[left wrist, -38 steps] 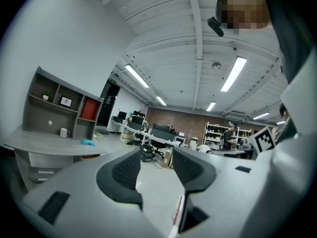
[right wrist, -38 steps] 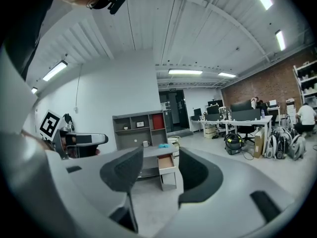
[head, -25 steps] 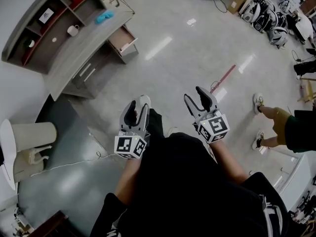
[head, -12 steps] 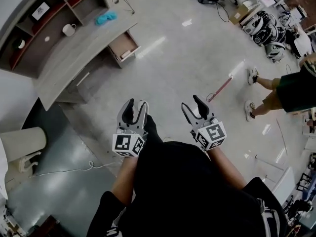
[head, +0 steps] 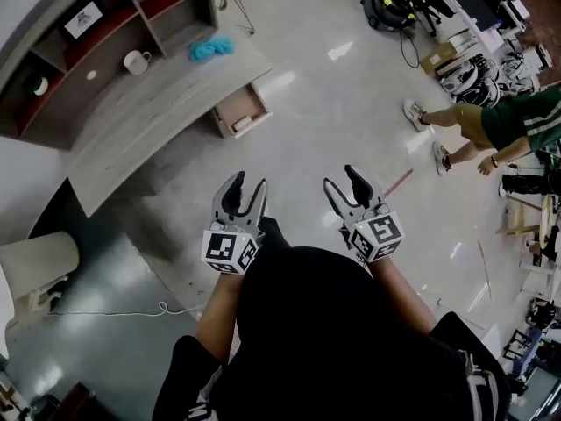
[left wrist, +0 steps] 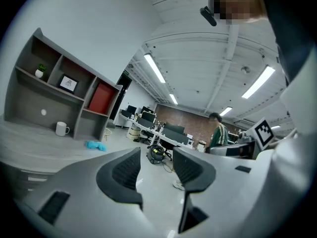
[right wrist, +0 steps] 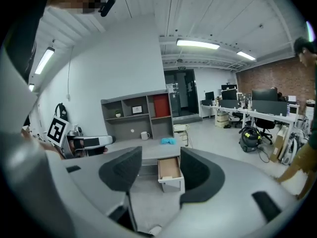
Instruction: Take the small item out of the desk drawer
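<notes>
The grey desk stands at the upper left of the head view, its wooden drawer pulled open toward the floor. In the right gripper view the drawer shows between the jaws, far off, with a small pale item at its front end. My left gripper and right gripper are held side by side in front of my body, well short of the desk. Both are open and empty. The right gripper's jaws have just been opening, with nothing between them. In the left gripper view the left gripper points past the desk's end.
A white mug and a blue cloth lie on the desk, under a shelf unit. A person in a green shirt walks at the right. A vacuum cleaner, a floor cable and a pale chair are around.
I have walked toward the desk: desk and open drawer sit closer and more central. Both grippers came along, still side by side. The person at the right has shifted up the picture.
</notes>
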A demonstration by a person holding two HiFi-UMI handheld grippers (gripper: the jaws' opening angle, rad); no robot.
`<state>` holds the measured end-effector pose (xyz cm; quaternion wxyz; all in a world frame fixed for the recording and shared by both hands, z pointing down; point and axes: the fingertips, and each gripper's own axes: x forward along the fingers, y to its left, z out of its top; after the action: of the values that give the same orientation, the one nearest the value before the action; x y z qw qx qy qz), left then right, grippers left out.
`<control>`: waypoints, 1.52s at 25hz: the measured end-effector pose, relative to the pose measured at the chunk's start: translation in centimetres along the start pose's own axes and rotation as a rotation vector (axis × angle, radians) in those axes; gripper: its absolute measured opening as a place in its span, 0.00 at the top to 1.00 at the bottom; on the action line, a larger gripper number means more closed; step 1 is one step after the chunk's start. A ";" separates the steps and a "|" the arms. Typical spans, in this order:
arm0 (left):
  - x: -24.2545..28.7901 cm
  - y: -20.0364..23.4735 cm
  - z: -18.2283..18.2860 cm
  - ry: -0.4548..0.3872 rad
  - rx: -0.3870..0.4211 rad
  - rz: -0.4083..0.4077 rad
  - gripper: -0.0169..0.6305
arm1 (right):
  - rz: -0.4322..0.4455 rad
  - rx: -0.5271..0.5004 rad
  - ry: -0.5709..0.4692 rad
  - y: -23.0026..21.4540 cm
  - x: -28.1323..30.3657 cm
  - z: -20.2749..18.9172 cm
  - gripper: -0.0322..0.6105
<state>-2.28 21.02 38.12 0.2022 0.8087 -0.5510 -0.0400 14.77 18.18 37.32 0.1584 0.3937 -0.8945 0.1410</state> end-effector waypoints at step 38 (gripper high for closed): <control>20.6 18.8 -1.6 0.219 -0.116 0.296 0.69 | 0.446 -0.017 0.080 -12.1 32.4 10.1 0.60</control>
<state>-10.22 -3.11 49.86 0.3109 0.7053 -0.6354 0.0466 1.39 -14.86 42.48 0.1620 0.1788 -0.9535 0.1808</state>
